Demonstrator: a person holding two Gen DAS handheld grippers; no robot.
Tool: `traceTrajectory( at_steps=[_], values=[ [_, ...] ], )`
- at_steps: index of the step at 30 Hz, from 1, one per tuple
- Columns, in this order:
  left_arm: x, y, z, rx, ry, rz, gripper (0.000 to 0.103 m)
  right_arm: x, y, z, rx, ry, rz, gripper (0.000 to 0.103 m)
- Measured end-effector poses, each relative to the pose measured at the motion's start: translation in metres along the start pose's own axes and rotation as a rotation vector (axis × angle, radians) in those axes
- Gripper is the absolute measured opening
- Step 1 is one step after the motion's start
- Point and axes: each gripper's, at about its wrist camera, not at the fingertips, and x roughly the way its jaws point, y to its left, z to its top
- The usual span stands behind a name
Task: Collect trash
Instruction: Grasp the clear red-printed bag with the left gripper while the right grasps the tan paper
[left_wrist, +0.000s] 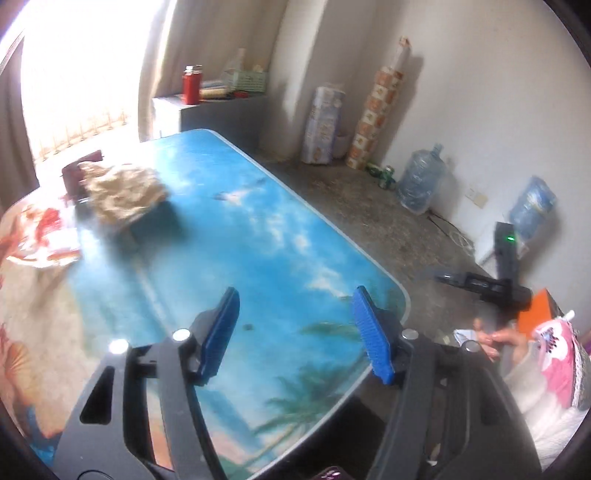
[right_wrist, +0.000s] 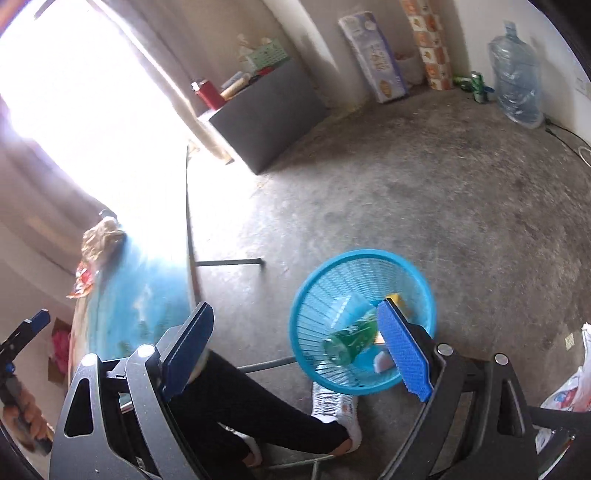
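My left gripper (left_wrist: 295, 295) hangs open above the near end of the sky-printed table (left_wrist: 277, 221), with nothing between its blue pads. Far to its left on the table lie a crumpled brown paper wad (left_wrist: 122, 195) and a red-and-white wrapper (left_wrist: 48, 236). In the right wrist view my right gripper (right_wrist: 295, 306) is open and empty over the floor. Beyond its right finger, a blue mesh basket (right_wrist: 360, 254) stands on the floor. The basket holds a green bottle (right_wrist: 351, 341), a clear cup (right_wrist: 354, 306) and a yellow piece (right_wrist: 394, 297).
A dark red box (left_wrist: 74, 177) sits behind the paper wad. The person's dark-trousered leg (right_wrist: 258, 406) and white shoe (right_wrist: 336, 406) are beside the basket. A grey cabinet (right_wrist: 269, 114), water jugs (right_wrist: 517, 81) and cans line the walls. A plastic bag (right_wrist: 569, 395) lies at the right.
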Motion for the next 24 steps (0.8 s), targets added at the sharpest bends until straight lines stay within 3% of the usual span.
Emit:
traceTrajectory(
  at_steps=[2,4,5,8,12,15,16,18,19,20,22,24],
  values=[
    [-0.014,0.063,0.0,-0.123,-0.025,0.082,0.065,0.001,0.047,0.011,-0.092,0.0,0.061,0.088],
    [-0.024,0.128,-0.002,-0.271,-0.029,0.128,0.081,0.006,0.094,0.026,-0.196,0.013,0.109,0.088],
    [-0.026,0.159,-0.005,-0.367,-0.025,0.137,0.081,0.01,0.117,0.034,-0.249,0.023,0.13,0.088],
    [-0.022,0.243,-0.013,-0.625,-0.071,0.026,0.081,0.031,0.183,0.054,-0.44,0.019,0.113,0.094],
    [-0.003,0.299,-0.015,-0.725,-0.133,0.059,0.081,0.077,0.268,0.061,-0.747,-0.029,0.002,0.094],
    [0.017,0.326,-0.013,-0.807,-0.206,-0.022,0.078,0.115,0.307,0.066,-0.803,0.017,0.068,0.094],
    [0.02,0.329,-0.008,-0.805,-0.221,-0.004,0.077,0.127,0.317,0.069,-0.8,0.029,0.086,0.094],
    [0.025,0.336,0.0,-0.802,-0.243,0.001,0.073,0.151,0.334,0.074,-0.8,0.058,0.109,0.094],
    [0.028,0.338,0.001,-0.81,-0.254,-0.016,0.063,0.162,0.342,0.075,-0.804,0.068,0.11,0.094],
    [0.033,0.341,0.001,-0.825,-0.251,-0.04,0.044,0.172,0.348,0.076,-0.81,0.076,0.109,0.094],
    [0.045,0.347,-0.001,-0.866,-0.231,-0.085,0.022,0.189,0.363,0.076,-0.814,0.09,0.135,0.094],
    [0.046,0.347,-0.008,-0.872,-0.246,-0.094,0.017,0.2,0.372,0.077,-0.808,0.082,0.194,0.094]
  ],
)
